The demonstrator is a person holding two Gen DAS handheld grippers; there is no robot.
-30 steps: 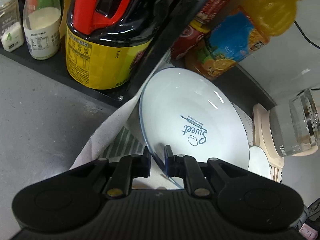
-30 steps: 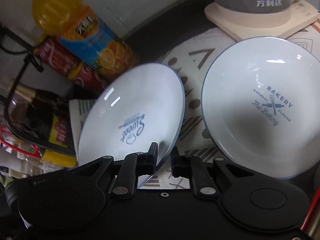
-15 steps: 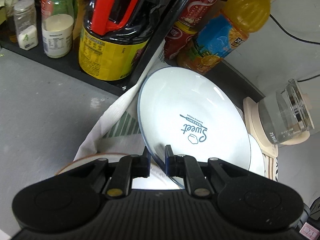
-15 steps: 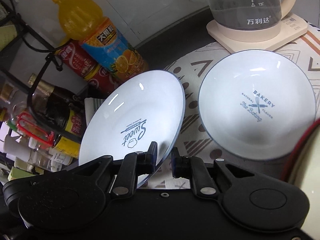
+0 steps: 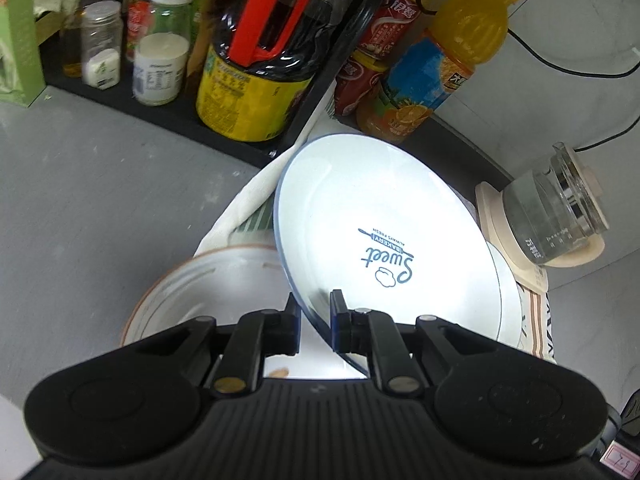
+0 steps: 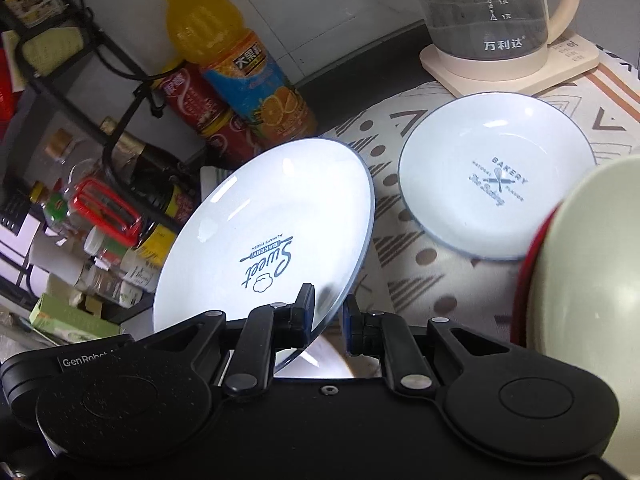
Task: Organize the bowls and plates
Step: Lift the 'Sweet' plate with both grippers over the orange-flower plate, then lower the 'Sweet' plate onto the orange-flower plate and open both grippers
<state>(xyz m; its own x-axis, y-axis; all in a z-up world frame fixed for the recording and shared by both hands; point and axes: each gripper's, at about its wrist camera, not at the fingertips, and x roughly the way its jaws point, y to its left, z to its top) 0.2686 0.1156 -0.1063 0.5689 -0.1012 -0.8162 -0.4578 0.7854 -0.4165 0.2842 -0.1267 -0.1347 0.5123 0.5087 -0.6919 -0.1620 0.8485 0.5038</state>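
Note:
A white plate (image 5: 380,220) printed "Sweet Bakery" hangs tilted above the patterned cloth, held by its near rim. My left gripper (image 5: 314,308) is shut on the left part of that rim. In the right wrist view the same plate (image 6: 260,220) leans to the left, and my right gripper (image 6: 330,304) is shut on its right edge. A second white plate (image 6: 496,176) marked "Bakery" lies flat on the cloth (image 6: 420,264). A bowl with a brownish rim (image 5: 192,292) sits below the left gripper. A pale bowl with a red outside (image 6: 580,300) fills the right edge.
A glass kettle on a cream base (image 6: 488,12) stands at the back right. An orange juice bottle (image 5: 432,72) and red cans (image 5: 360,80) stand behind the plates. A black rack with a soy sauce jug (image 5: 248,80) and spice jars (image 5: 160,72) lines the left.
Both grippers have lifted and drawn back with the plate still held. The brown-rimmed bowl has come into view under the left gripper, and the red bowl has entered at the right.

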